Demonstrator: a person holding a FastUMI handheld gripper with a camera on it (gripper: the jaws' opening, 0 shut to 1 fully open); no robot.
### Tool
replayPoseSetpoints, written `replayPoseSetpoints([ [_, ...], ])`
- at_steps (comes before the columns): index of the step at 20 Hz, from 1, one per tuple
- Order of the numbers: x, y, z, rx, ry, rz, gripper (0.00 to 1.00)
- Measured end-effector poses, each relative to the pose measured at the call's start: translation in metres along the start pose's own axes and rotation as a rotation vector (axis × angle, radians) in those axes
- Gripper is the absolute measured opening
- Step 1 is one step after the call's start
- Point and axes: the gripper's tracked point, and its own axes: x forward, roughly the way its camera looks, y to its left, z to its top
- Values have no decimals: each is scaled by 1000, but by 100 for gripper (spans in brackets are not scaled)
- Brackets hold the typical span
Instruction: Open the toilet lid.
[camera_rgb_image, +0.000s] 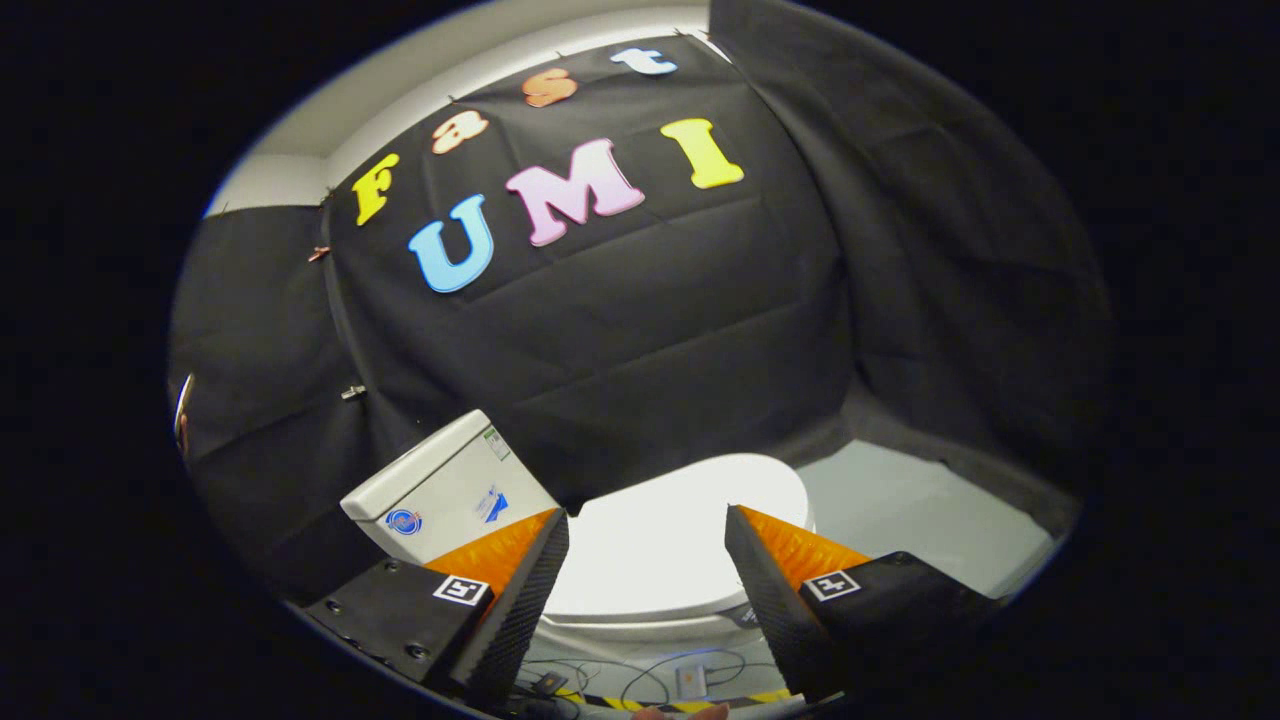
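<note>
White and glossy, the closed oval toilet lid lies flat just ahead of your gripper, seen between its two spread fingers. Your jaws stand wide apart, gripping nothing. The white rectangular cistern sits beyond your left finger.

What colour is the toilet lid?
White, seen in the gripper view: the closed toilet lid lies just beyond the open gripper.

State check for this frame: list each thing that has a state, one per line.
toilet lid: closed, lying flat on the bowl, seen between the fingers.
gripper: open, fingers spread wide, touching nothing.
toilet tank: cover on, beyond the left finger.
cables: lying loose on the floor below the toilet.
</note>
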Motion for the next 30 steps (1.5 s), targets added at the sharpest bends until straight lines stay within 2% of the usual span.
replayPoseSetpoints([
  [4, 16, -37, -59, 234, 156, -1, 98],
  [8, 32, -74, -111, 397, 294, -28, 98],
  [11, 37, -100, -148, 467, 394, -55, 98],
  [14, 51, -114, -172, 551, 455, -47, 98],
  [20, 81, -130, -190, 648, 470, -52, 96],
  [21, 87, -131, -186, 664, 452, -43, 89],
  [22, 94, -133, -183, 679, 428, -42, 88],
  [24, 101, -136, -185, 730, 419, -50, 63],
  [26, 99, -132, -187, 780, 432, -13, 44],
  [28, 103, -129, -191, 822, 450, 16, 44],
  [29, 117, -125, -209, 822, 441, -17, 44],
  [30, 88, -140, -187, 849, 449, 0, 29],
])
